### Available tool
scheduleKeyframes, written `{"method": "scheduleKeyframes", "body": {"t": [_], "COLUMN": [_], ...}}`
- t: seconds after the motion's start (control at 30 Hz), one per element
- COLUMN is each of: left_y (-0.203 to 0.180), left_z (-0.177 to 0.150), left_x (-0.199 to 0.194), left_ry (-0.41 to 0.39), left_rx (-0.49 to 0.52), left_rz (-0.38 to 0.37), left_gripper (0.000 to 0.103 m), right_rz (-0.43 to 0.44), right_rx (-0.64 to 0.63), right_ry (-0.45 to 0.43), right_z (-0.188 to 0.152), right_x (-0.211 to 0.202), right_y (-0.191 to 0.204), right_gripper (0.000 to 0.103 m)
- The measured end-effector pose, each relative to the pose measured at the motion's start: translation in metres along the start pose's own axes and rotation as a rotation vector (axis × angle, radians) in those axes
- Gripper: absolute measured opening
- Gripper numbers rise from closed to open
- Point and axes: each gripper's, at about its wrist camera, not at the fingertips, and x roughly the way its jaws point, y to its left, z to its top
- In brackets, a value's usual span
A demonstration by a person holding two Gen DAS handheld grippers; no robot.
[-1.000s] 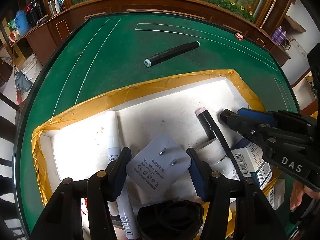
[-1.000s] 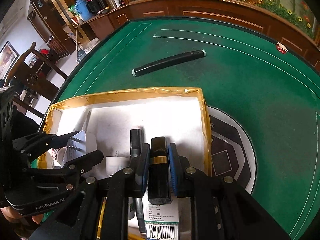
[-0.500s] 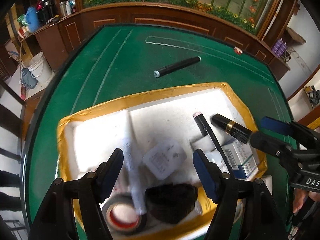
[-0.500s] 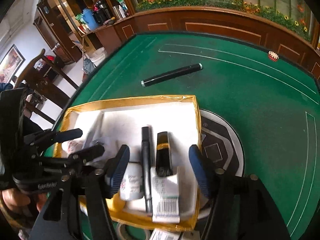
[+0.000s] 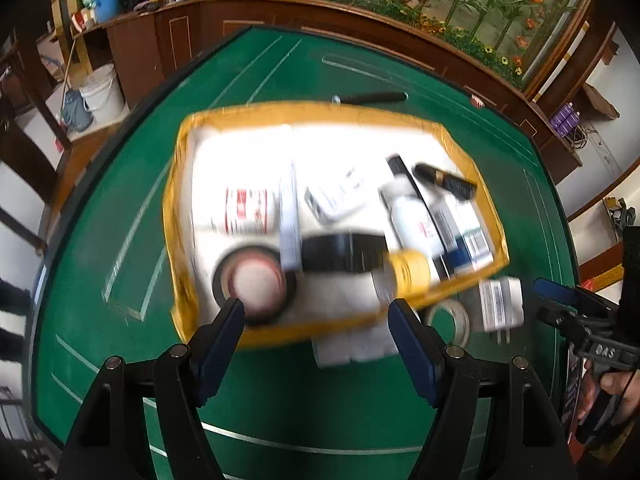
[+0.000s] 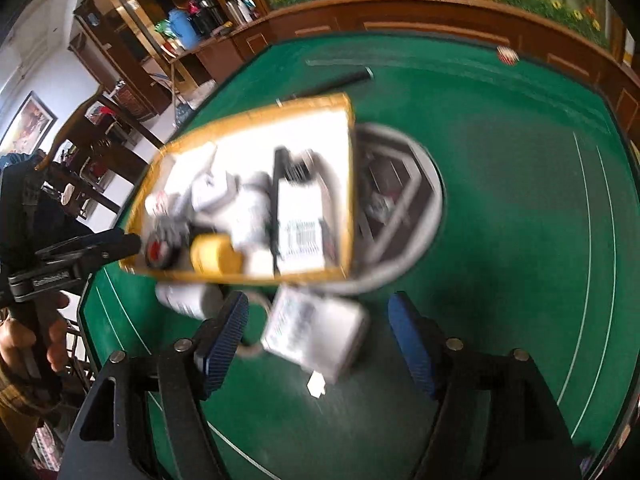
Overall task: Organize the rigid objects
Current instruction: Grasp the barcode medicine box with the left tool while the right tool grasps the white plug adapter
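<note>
A white foam box with yellow tape on its rim (image 5: pixel 176 216) sits on the green table. Inside it lie a white plug adapter (image 5: pixel 336 200), a black lipstick with a gold band (image 5: pixel 444 180), a tape roll (image 5: pixel 256 284), a yellow-capped bottle (image 5: pixel 412 272) and several other items, all blurred. My left gripper (image 5: pixel 316 320) hangs open above the box's near edge, holding nothing. My right gripper (image 6: pixel 320 320) is off the box's near right corner, its jaws opening. A white charger (image 6: pixel 316 336) lies on the table under their gap, untouched by the pads.
A black marker (image 5: pixel 372 98) lies on the table beyond the box. A clear tape ring (image 5: pixel 448 320) and a white bottle (image 6: pixel 184 300) lie just outside the near rim. A round grey mat (image 6: pixel 424 176) is right of the box. Wooden cabinets ring the table.
Both grippers let go and pulled back and up from the box. The left released the white adapter, the right released the lipstick. Both items stay in the box.
</note>
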Motion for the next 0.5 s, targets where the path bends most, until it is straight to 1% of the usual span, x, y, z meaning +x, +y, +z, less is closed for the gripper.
{"method": "scheduleKeyframes", "body": {"t": [0.03,0.07,0.13,0.23,0.3,0.33,0.37,0.43,0.5], "left_y": [-0.002,-0.006,-0.017,-0.039,-0.053,-0.060,-0.067,-0.078,-0.090], "left_z": [-0.006,-0.011,-0.020,-0.028,-0.031,-0.032,-0.033,-0.033,-0.033], "left_x": [0.001,0.002,0.004,0.007,0.009,0.009,0.010,0.011,0.015], "left_ry": [0.008,0.017,0.030,0.040,0.047,0.048,0.049,0.055,0.061], "left_rx": [-0.008,-0.012,0.002,0.055,0.091,0.107,0.123,0.144,0.170], "left_rz": [-0.006,-0.016,-0.024,-0.024,-0.033,-0.035,-0.040,-0.053,-0.061], "left_gripper": [0.078,0.078,0.078,0.078,0.078,0.078,0.078,0.078,0.078], "right_rz": [0.003,0.008,0.018,0.041,0.040,0.028,0.034,0.035,0.018], "right_rx": [0.015,0.031,0.063,0.093,0.090,0.085,0.092,0.105,0.087], "right_ry": [0.003,0.005,0.014,0.032,0.040,0.043,0.034,0.023,0.013], "right_z": [-0.003,-0.004,-0.007,-0.010,-0.011,-0.012,-0.013,-0.016,-0.020], "right_x": [0.000,0.002,0.006,0.014,0.021,0.024,0.024,0.019,0.013], "right_y": [-0.003,-0.005,-0.009,-0.011,-0.009,-0.008,-0.009,-0.011,-0.011], "right_gripper": [0.070,0.062,0.049,0.048,0.043,0.034,0.031,0.027,0.024]}}
